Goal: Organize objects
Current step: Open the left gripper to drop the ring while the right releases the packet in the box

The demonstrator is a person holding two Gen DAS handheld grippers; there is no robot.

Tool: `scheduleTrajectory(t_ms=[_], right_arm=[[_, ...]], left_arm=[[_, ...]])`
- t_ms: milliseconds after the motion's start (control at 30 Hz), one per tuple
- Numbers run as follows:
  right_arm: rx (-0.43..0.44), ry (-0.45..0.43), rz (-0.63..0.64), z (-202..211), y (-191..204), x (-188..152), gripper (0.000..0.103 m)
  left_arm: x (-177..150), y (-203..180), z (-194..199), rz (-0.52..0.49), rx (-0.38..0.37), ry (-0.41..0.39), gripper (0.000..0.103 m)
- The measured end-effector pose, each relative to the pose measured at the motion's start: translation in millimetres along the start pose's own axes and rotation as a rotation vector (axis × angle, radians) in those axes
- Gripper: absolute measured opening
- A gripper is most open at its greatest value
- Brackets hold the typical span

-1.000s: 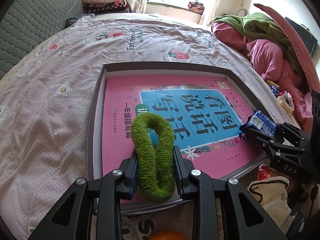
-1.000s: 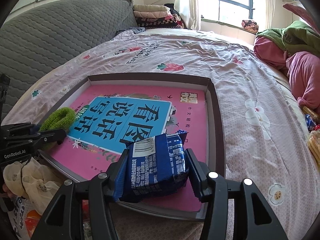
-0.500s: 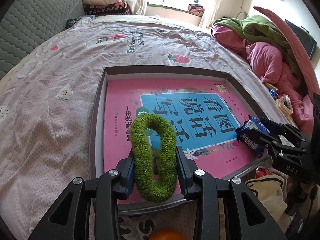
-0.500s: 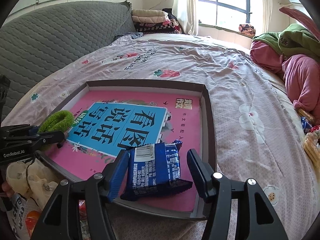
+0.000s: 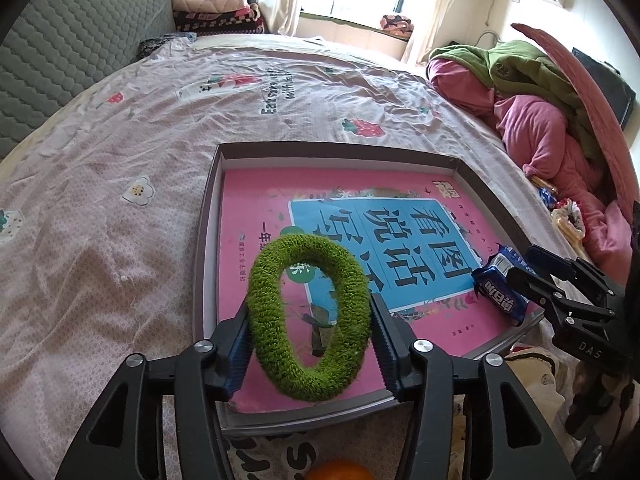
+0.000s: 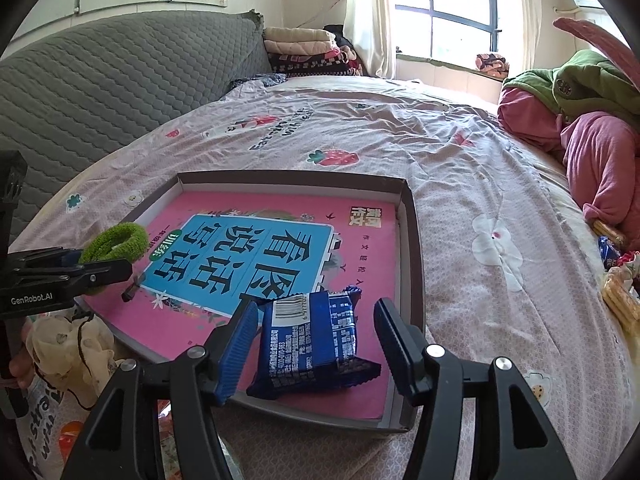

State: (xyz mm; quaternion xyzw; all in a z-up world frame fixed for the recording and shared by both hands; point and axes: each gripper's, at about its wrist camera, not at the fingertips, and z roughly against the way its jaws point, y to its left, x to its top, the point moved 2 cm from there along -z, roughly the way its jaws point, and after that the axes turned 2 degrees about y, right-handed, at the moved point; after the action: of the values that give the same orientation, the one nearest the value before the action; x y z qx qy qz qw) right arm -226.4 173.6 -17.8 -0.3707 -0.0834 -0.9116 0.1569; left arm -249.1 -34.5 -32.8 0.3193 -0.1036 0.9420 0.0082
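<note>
On my left gripper point(image 5: 310, 340) the jaws are opening, with the green fuzzy hair ring point(image 5: 308, 316) sitting between the two blue-padded fingers point(image 5: 240, 350). The ring has sprung out into a broad oval and its fuzzy sides still brush both pads; I cannot tell whether the pads still press on it. It rests on the pink book point(image 5: 256, 216) that fills the shallow box point(image 5: 208, 204), right at the box's near edge, and its far end reaches out past my fingertips over the blue title panel.

On my right gripper point(image 6: 316, 344) the fingers stand apart and hold nothing. The blue snack packet point(image 6: 312, 344) lies between them, barcode side up, resting on the pink book in the near right corner of the box. There is a clear gap between the packet and the right finger point(image 6: 394, 344); the left finger stands just beside the packet's edge, and I cannot tell for certain whether it touches.

From the left camera I can see the right gripper point(image 5: 516, 280) off to the right of my fingers, with the packet point(image 5: 496, 284) just ahead of its tips. From the right camera the left gripper point(image 6: 120, 276) sits well off to the left, the green ring point(image 6: 114, 242) lying beyond its fingers at the box's edge.
</note>
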Motion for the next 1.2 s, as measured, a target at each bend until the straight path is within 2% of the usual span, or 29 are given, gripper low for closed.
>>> scheduleTrajectory(t_ms=[200,467,800,1200], right_arm=[[0.003,-0.006,0.002,2.0,-0.1,0.5,0.06],[0.0,-0.021,0.005,5.9,1.5,1.6,0.06],[0.0,-0.067,0.006,18.3,2.3,4.1,0.06],[0.03,-0.15,0.03,46.0,14.5,6.9,0.061]], left_arm=[[1.7,2.0,3.5,0.002,0.005,-0.021,0.062],[7.0,4.4,12.6,0.017,0.008,-0.045,0.063],[13.5,-0.7,43.9,-0.004,0.023,-0.125,0.063],[-2.5,-11.0,75.5,-0.005,0.04,-0.184,0.064]])
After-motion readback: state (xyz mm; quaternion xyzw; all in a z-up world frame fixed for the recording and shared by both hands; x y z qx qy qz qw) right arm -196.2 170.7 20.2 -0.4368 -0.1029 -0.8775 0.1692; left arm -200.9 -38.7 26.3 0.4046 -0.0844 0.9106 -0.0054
